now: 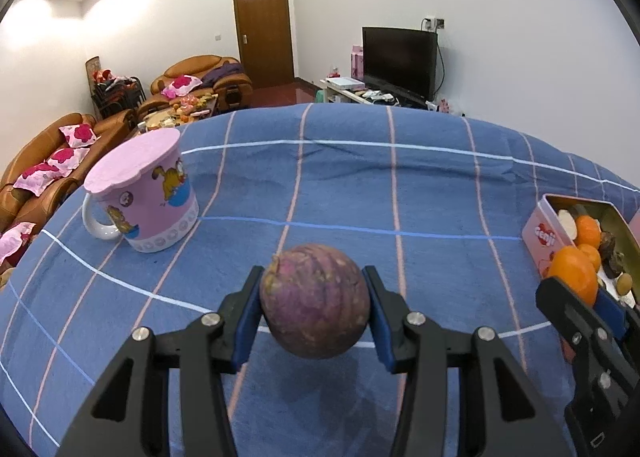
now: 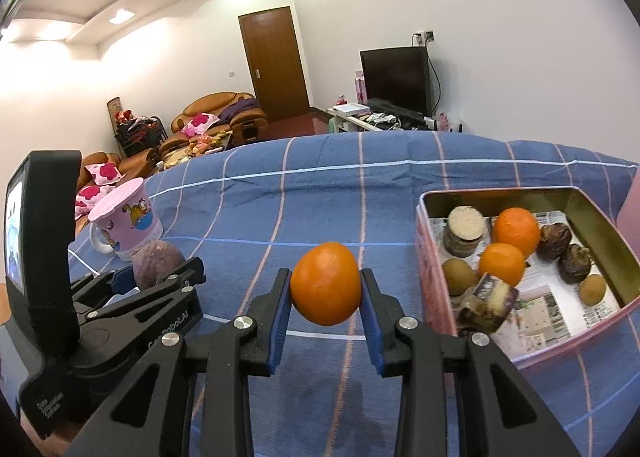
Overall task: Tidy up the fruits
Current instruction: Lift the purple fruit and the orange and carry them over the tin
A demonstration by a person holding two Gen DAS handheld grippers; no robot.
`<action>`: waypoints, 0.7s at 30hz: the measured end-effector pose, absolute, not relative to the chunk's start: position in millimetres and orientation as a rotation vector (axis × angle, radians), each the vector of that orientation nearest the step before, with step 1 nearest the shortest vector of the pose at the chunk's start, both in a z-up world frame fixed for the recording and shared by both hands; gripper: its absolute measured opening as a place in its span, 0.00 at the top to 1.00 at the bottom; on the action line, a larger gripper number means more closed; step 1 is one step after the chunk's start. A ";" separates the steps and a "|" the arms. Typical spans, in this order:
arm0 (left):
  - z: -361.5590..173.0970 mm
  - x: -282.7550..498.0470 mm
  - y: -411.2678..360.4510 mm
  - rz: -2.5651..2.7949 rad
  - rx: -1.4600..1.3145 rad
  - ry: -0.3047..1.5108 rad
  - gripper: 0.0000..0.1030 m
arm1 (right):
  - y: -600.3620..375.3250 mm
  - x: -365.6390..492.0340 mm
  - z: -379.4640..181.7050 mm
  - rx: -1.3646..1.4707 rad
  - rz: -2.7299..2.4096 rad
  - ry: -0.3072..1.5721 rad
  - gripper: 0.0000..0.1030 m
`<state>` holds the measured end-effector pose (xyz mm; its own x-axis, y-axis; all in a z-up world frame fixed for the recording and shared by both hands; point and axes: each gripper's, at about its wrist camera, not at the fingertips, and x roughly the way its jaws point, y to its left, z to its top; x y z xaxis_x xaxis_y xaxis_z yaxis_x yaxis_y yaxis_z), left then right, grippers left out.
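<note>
Two claws, each carrying one fruit clear of the blue checked cloth [image 1: 440, 185]. The left claw [image 1: 315, 307] is clenched on a round purple fruit [image 1: 315, 307], its blue pads pressed to the fruit's two sides at mid-height; a shadow on the cloth under it suggests the fruit hangs free, so the squeeze alone bears it. The right claw [image 2: 326, 293] grasps an orange [image 2: 326, 283] the same way, pads on opposite flanks. Gripping across the widest part probably keeps a round, smooth fruit from rolling out. Ahead and to the right of the right claw sits an open pink tin [image 2: 424, 233] lined with printed paper, already holding two oranges, small brown fruits and dark pieces, which marks it as the likely collecting place. The orange is near the tin's left wall but not yet over it. Ahead and to the left of the left claw stands a pink mug [image 1: 152, 201] with a lid, apart from both fruits and seemingly no part of the sorting.
</note>
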<state>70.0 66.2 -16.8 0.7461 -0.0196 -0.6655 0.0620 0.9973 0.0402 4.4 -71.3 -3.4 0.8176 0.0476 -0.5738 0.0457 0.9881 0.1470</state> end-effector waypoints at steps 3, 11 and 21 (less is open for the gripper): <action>-16.4 65.7 59.7 -0.045 0.066 0.721 0.52 | -77.4 1.4 -3.1 0.156 -0.007 0.611 0.66; -14.1 52.9 43.2 -0.048 0.074 0.699 0.52 | -91.8 -7.7 -3.4 0.160 -0.029 0.605 0.66; -12.8 40.0 24.0 -0.054 0.062 0.679 0.52 | -112.6 -20.4 -1.5 0.155 -0.056 0.593 0.66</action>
<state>40.0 24.0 -12.8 0.7770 -0.0295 -0.6288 0.0698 0.9968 0.0395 -20.4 -112.6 -1.5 0.8279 -0.0077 -0.5608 0.0970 0.9868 0.1296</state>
